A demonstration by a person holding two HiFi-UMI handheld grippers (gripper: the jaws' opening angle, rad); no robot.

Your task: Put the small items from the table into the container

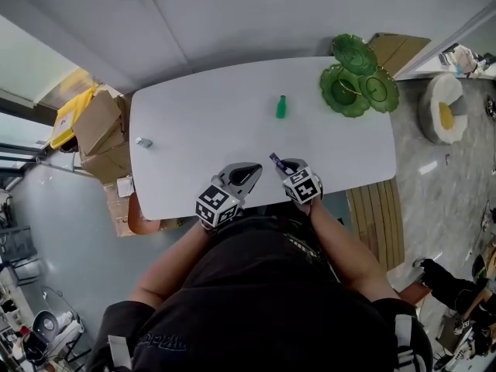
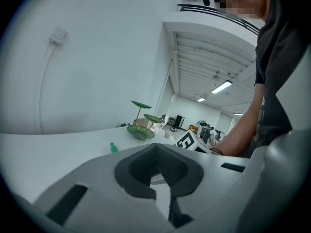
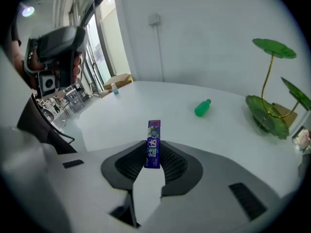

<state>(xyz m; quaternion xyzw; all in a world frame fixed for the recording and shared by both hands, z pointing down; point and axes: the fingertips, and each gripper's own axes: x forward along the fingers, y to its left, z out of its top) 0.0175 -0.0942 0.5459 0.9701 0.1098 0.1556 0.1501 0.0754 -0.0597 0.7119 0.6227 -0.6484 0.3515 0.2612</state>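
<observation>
Your right gripper's [image 1: 284,163] jaws pinch a slim purple gum pack [image 3: 154,141] printed "益达", held upright over the near edge of the white bench [image 1: 201,122]. Your left gripper's [image 2: 156,145] jaws are closed together, empty. Beyond lies a small green bottle [image 1: 281,107], with a silvery item [image 1: 143,142] far left. The glossy green leaf-shaped tiered dish [image 1: 358,76] stands at the far right corner.

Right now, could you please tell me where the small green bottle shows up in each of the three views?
Head view: the green bottle is mid-table, left of the green leaf-tiered stand.
Left gripper view: the bottle is low, left of centre, nearer than the stand.
Right gripper view: the bottle is right of centre, beyond the jaws.
Shared landmark: the stand, in all three views.
</observation>
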